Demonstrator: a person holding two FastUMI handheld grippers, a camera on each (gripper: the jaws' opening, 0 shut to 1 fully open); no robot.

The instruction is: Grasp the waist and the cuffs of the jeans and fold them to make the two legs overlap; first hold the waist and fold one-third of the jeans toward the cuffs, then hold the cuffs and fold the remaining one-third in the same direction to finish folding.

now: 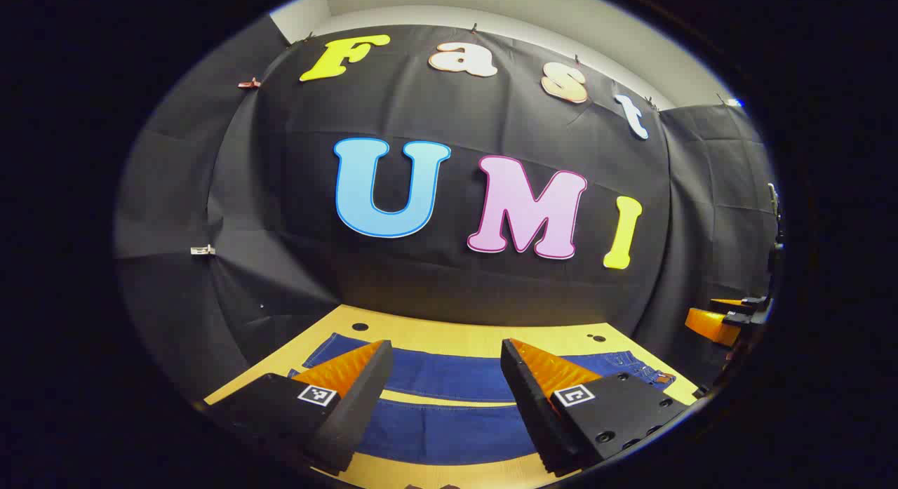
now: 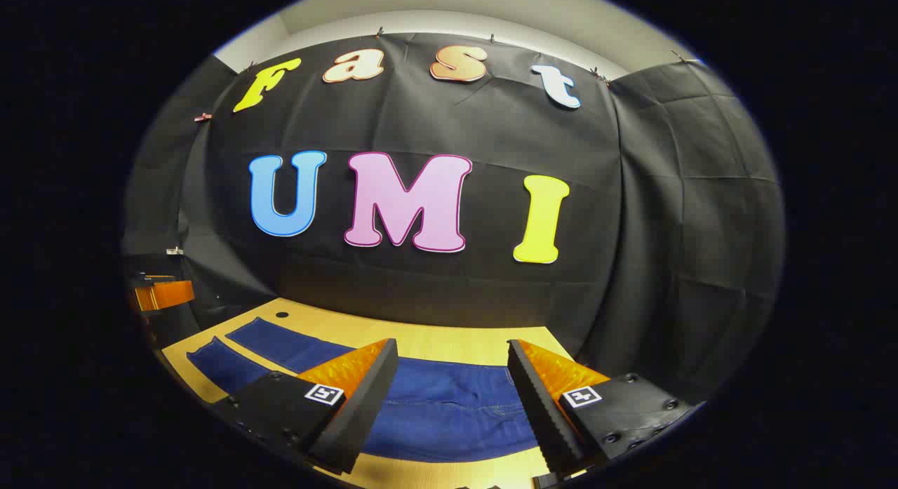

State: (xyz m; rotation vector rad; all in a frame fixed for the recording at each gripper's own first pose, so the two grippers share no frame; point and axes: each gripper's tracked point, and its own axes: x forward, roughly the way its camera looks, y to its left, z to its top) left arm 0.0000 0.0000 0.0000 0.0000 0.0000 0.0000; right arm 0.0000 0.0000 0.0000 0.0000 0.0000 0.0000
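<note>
Dark blue jeans [image 1: 449,378] lie flat on a yellow wooden table [image 1: 421,333], the two legs side by side with a thin strip of table between them. The waist end [image 1: 642,368] lies to the right. My left gripper [image 1: 445,345] hovers open above the legs, nothing between its fingers. In the right gripper view the seat and waist part of the jeans [image 2: 449,408] lies below my right gripper [image 2: 452,343], which is open and holds nothing. The legs [image 2: 280,345] run off to the left there.
Black cloth walls close the booth behind and beside the table. Small dark holes [image 1: 360,327] mark the tabletop near its far edge. The other gripper shows at the right edge [image 1: 726,320] of the left gripper view and at the left edge [image 2: 161,292] of the right gripper view.
</note>
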